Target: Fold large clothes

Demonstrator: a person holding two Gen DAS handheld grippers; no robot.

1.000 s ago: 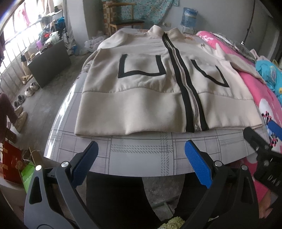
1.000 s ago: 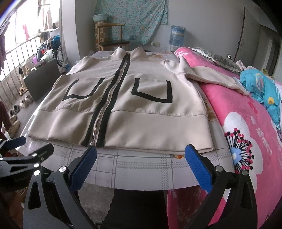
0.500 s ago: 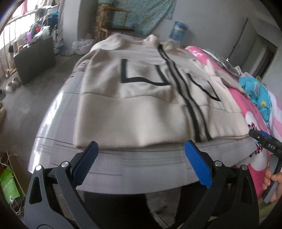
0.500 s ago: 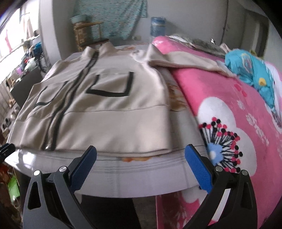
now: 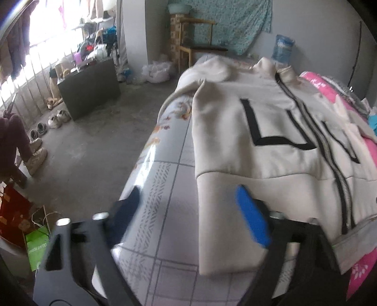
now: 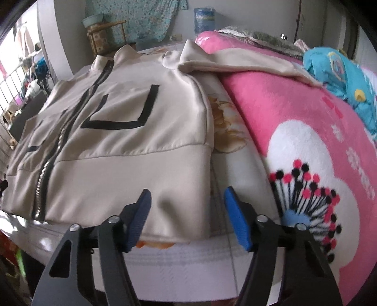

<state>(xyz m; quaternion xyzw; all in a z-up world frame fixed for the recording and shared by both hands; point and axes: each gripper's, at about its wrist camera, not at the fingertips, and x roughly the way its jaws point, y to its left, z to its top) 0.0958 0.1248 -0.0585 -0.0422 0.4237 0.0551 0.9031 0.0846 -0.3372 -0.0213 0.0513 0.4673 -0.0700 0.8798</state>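
**Both claws closing in on the jacket's hem corners**

Right now the nearest things are the two tools themselves. The right gripper (image 6: 186,219) stands with its jaws parted to a middling gap, straddling the hem corner of the cream jacket (image 6: 132,150) on that side; the cloth lies between the blue pads (image 6: 236,222), but they have not pinched it. The left gripper (image 5: 188,219) is spread wider, one pad over the bare checked bedsheet (image 5: 165,188) beside the jacket, the other over the jacket's hem band, near the opposite corner. That view is blurred, so I cannot say whether a pad touches fabric.

Beyond the grippers the jacket lies flat, front up, hem towards the person and collar away, with the zipper (image 6: 49,162) running up its middle and black pocket outlines on either side of it. Past the jacket's right edge its sleeve (image 6: 247,60) trails out over the pink flowered blanket (image 6: 306,122). Further off, behind the collar, stand a wooden chair (image 5: 195,35) and a water jug (image 6: 204,17).

To do this well, I would say each claw should bite both layers of the hem, right at the corner, low against the sheet. Both should close before lifting, so the hem rises level. The sprawled sleeve may drag.
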